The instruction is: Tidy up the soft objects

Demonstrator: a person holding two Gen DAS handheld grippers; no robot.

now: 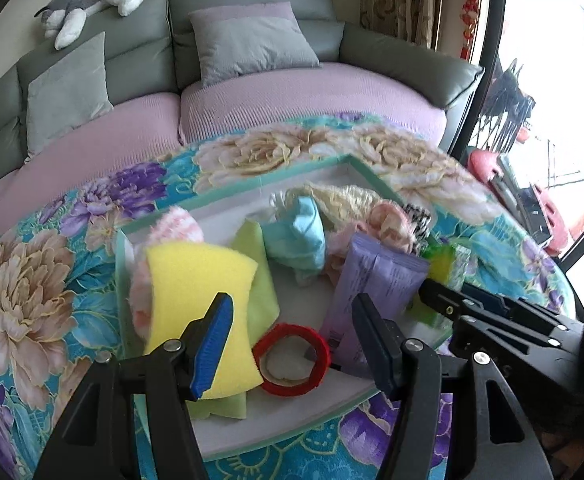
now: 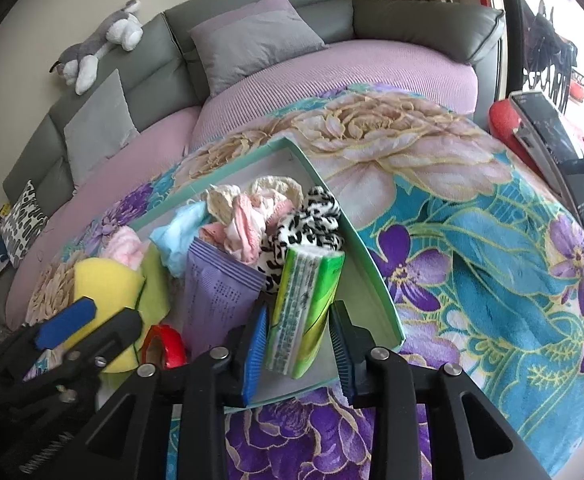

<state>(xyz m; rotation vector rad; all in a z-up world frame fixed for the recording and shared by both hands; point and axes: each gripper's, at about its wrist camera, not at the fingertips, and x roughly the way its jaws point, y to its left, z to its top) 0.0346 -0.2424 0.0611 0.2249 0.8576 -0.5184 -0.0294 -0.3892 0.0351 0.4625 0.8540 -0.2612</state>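
Left gripper (image 1: 292, 344): jaws wide, holding nothing; red tape roll (image 1: 292, 360) lies between them, yellow sponge (image 1: 200, 300) behind the left pad.
Right gripper (image 2: 297, 352): jaws narrow; green tissue pack (image 2: 303, 312) stands between the pads, gaps both sides.
Place: white tray (image 2: 371, 272), lower centre.
Writing: small print on purple pouch (image 2: 216, 300), unreadable.

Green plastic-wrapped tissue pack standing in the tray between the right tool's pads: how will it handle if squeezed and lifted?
The green plastic-wrapped tissue pack probably compresses: soft paper edges show along its side. Its glossy film may slip against the pads. It stands tilted on a narrow end, so it likely tips if nudged.
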